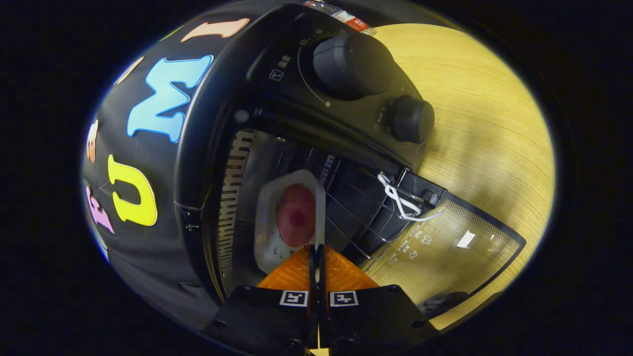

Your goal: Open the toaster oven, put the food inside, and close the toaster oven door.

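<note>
Two orange fingers [296, 271] are pressed together, pinching the near rim of the tray [267, 217] between their tips. That tray, with a reddish piece of food [295, 215] on it, sits inside the oven [217, 148] on the wire rack [356, 217]; its near end is hidden by the fingers. Further right, the glass door [445, 247] lies open on the counter [484, 123], its handle hard to make out.

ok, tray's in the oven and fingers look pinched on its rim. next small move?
Probably open the fingers and let go. The gripper is shut on the near rim of the tray, which already sits inside the toaster oven on the wire rack with the food on it. The door hangs open, so closing follows.
</note>
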A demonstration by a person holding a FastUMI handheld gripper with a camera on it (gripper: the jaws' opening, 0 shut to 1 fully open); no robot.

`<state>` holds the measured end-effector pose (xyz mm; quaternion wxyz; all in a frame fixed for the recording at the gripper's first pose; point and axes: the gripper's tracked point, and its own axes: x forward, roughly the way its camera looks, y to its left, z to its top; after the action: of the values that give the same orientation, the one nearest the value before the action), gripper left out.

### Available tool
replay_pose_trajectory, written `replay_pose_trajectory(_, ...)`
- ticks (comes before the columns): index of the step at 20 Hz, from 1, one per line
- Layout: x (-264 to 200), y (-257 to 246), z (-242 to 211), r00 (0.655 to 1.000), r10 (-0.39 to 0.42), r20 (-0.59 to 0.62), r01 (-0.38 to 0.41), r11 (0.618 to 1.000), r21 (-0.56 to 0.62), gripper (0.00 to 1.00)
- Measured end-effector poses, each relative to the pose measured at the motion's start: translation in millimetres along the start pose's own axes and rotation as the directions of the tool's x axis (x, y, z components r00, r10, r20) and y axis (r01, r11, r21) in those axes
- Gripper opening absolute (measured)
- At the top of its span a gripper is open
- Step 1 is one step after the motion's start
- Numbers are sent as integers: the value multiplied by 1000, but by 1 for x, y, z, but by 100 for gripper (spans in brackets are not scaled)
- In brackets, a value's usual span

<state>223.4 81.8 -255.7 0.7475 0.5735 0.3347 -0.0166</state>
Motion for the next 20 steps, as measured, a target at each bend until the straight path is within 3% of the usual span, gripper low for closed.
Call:
replay_pose_trajectory(4,-6,6,2,1000,27,5,-27,1000,-15,10)
replay_pose_trajectory(8,-15,19,-9,996,82,-46,-84,995,-51,40)
replay_pose_trajectory(9,-20,19,-13,995,82,-64,-86,995,-58,60)
replay_pose_trajectory(10,-23,16,-17,994,74,-75,-80,994,-74,68)
replay_pose_trajectory(12,-34,14,-23,995,75,-73,-83,990,-117,73)
replay_pose_trajectory(15,-58,19,-35,995,94,-33,-99,976,-195,98)
replay_pose_trajectory(20,-94,12,-66,996,80,-45,-90,939,-332,98)
